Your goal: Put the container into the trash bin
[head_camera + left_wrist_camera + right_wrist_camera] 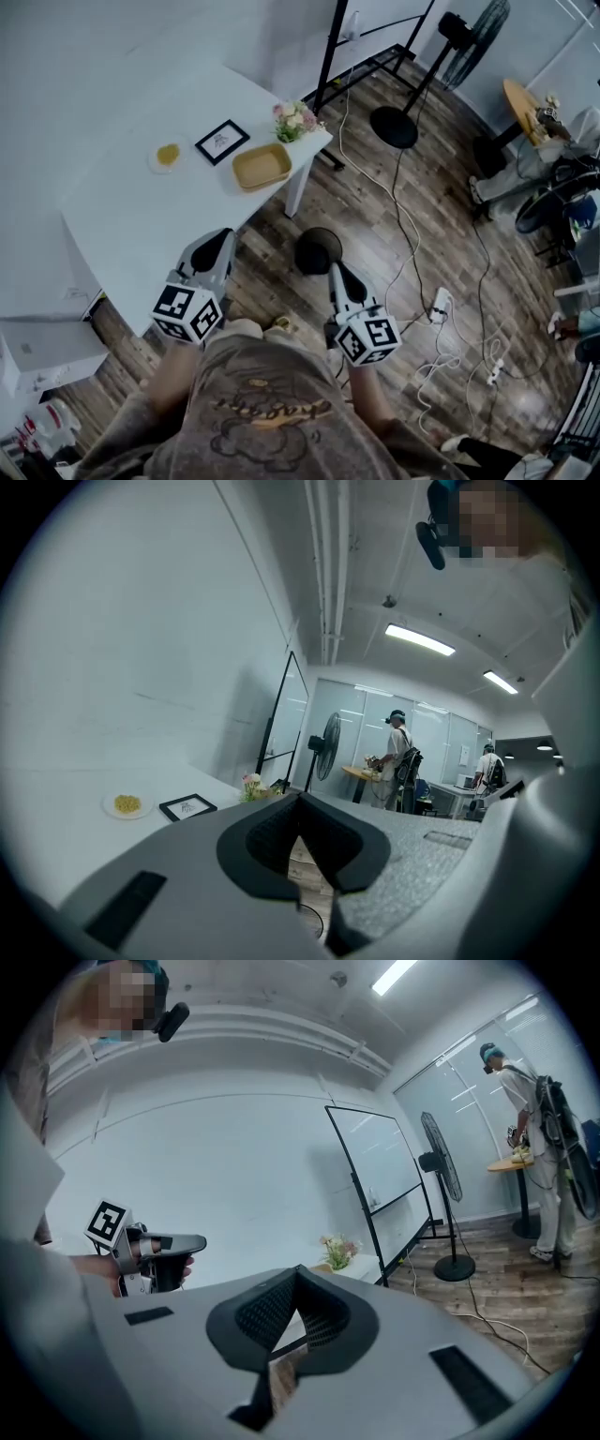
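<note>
Left gripper (224, 238) first: jaws pressed together at the tips, nothing between them, and it hangs over the near edge of the white table (122, 211). Right gripper (335, 269) is the same, tips meeting and empty, held out over the wood floor and well apart from the table top. Just ahead of it on the floor sits a dark round trash bin (319, 250), close to the table's leg. Now the container (262, 166): a shallow tan tray near the table's far right corner, close to the edge above the bin, untouched by either gripper. A small bunch of flowers (295, 120) stands on that corner, just beside it. A black picture frame (222, 142) lies on its other side, then a small plate (168, 156) with something yellow on it.
</note>
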Tool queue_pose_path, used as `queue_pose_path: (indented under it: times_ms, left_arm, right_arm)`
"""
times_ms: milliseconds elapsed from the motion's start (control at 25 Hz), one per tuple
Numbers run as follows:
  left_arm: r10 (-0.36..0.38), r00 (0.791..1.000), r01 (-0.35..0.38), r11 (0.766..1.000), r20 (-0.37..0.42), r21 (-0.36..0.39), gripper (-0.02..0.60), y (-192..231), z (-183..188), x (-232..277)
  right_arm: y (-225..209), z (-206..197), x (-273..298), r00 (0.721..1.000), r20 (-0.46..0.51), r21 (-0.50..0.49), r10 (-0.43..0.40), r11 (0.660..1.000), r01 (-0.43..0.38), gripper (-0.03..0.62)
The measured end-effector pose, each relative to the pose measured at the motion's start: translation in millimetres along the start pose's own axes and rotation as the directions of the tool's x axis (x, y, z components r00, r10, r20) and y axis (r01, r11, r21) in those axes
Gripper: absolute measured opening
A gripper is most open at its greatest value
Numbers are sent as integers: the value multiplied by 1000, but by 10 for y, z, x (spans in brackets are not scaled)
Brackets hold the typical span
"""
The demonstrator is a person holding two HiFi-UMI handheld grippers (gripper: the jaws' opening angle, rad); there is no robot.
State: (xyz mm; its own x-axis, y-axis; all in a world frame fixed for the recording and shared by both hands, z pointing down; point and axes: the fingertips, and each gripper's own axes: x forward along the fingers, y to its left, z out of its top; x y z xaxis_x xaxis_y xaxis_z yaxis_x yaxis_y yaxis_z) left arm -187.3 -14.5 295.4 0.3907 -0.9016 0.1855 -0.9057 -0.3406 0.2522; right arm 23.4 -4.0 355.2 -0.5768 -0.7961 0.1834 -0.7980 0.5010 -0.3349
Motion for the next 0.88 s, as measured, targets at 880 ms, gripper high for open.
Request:
queue_pose_path:
  times_ms: [880]
  left_arm:
    - [-58,998,58,998,29,22,3,488,482,833]
  right_arm:
    - [-268,475,821,997,64,-11,-48,999,48,0]
